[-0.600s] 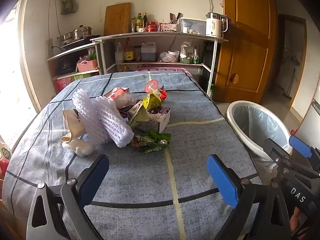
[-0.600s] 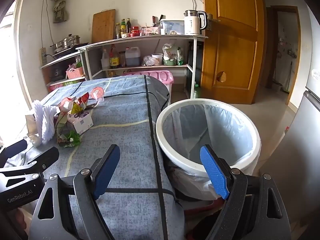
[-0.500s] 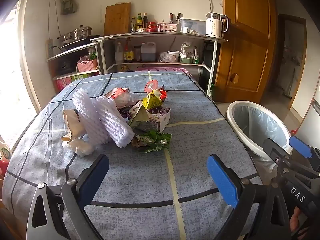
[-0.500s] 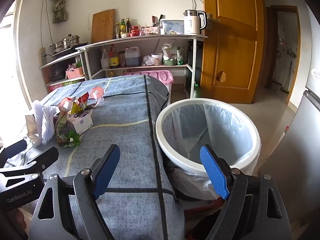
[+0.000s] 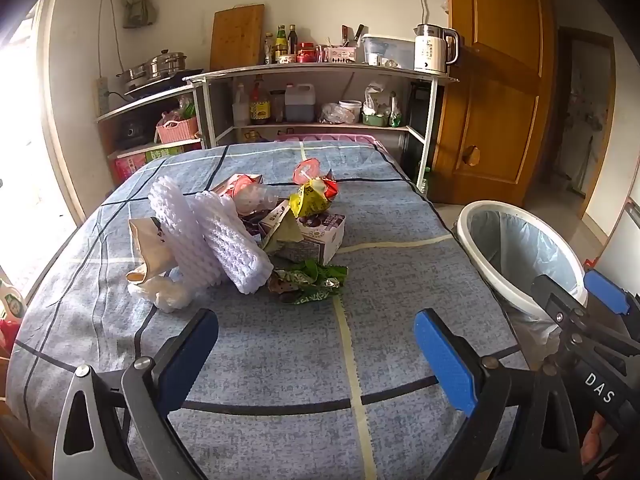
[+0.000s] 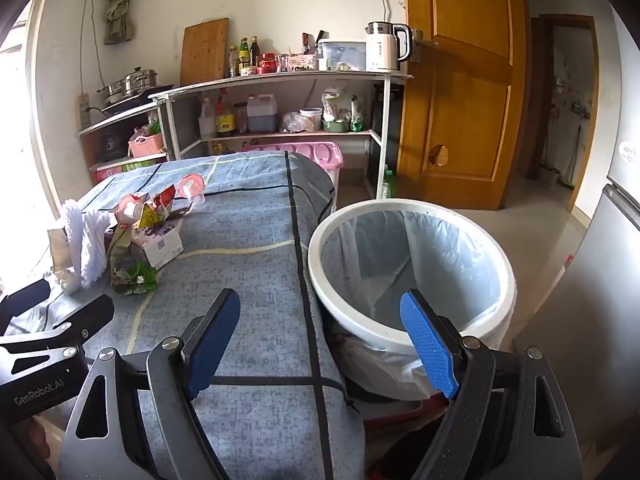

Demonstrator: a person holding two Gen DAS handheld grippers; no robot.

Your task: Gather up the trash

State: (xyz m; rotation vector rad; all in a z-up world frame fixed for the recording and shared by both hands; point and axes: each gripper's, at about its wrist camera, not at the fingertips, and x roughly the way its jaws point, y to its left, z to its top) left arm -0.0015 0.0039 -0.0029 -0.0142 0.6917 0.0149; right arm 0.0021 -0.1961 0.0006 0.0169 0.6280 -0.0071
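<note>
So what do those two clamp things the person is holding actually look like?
Both are black plastic two-finger tools with silver rivets and flat blue textured pads. The left gripper carries white "GenRobot.AI" lettering on its body; the right gripper carries white "DAS" lettering. No cables or sleeves show.

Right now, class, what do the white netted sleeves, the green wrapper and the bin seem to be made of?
White netted sleeves: probably soft foam mesh, matte, with an open bumpy weave.
Green wrapper: likely foil-backed plastic film, glossy and crumpled.
Bin: seemingly rigid white plastic with a smooth rim, lined with thin translucent bluish plastic.
</note>
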